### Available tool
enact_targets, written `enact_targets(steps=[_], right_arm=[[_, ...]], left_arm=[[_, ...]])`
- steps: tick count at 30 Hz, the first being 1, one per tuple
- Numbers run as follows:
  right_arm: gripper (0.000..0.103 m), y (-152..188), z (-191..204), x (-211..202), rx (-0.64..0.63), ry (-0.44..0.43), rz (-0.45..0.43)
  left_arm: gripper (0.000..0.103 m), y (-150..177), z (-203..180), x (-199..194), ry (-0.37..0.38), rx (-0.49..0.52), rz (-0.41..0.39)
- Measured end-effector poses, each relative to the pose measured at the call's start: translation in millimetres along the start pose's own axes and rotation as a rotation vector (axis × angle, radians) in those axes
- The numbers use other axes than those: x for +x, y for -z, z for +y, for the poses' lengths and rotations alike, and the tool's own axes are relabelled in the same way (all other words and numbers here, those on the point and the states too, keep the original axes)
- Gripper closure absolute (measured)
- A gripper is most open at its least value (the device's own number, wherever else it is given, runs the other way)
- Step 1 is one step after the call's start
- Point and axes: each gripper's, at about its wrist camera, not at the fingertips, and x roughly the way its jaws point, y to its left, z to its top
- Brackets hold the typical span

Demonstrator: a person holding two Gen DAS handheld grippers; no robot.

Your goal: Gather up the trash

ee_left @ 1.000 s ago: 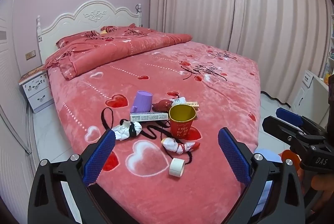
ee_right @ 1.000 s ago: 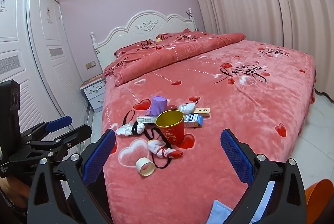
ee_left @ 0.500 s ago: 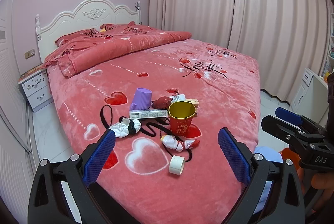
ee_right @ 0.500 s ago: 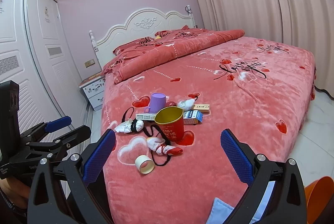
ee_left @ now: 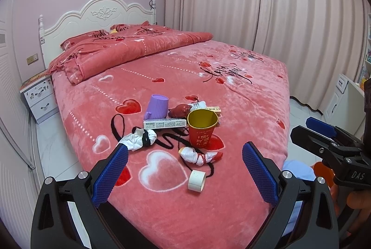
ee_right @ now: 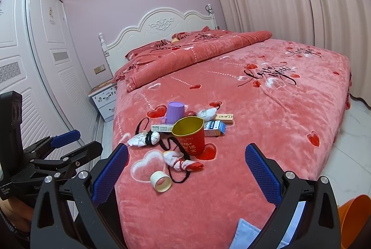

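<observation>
Lying in a loose cluster near the foot of the bed [ee_left: 243,91], the trash is small and light: a tape roll core [ee_left: 196,180] nearest the edge, a knotted white-and-red wrapper [ee_left: 198,156] just beyond it, a crumpled white tissue [ee_left: 139,138] tangled with a black cord [ee_left: 116,126], and flat cardboard boxes [ee_left: 165,123] behind a red cup [ee_left: 202,130] and a purple cup [ee_left: 157,107]. The core looks stiff and likely to roll, so pinching across its rim seems safest; the tissue and wrapper are soft and should crush into any grip, best taken at their bulk; the cord may drag neighbours along. The left hand-held gripper [ee_left: 184,176] and the right hand-held gripper [ee_right: 186,173] both hover short of the pile, fingers spread wide, holding nothing. An orange bin [ee_right: 354,218] shows on the floor, low on the right.
</observation>
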Motion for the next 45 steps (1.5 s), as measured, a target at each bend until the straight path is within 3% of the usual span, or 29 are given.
enact_targets(steps=[45], right_arm=[[0.005,-2.5,-1.0,-0.5,0.001,-0.002,0.002]], left_arm=[[0.006,1.3,-1.9,3.8,-0.003,0.001,0.008]])
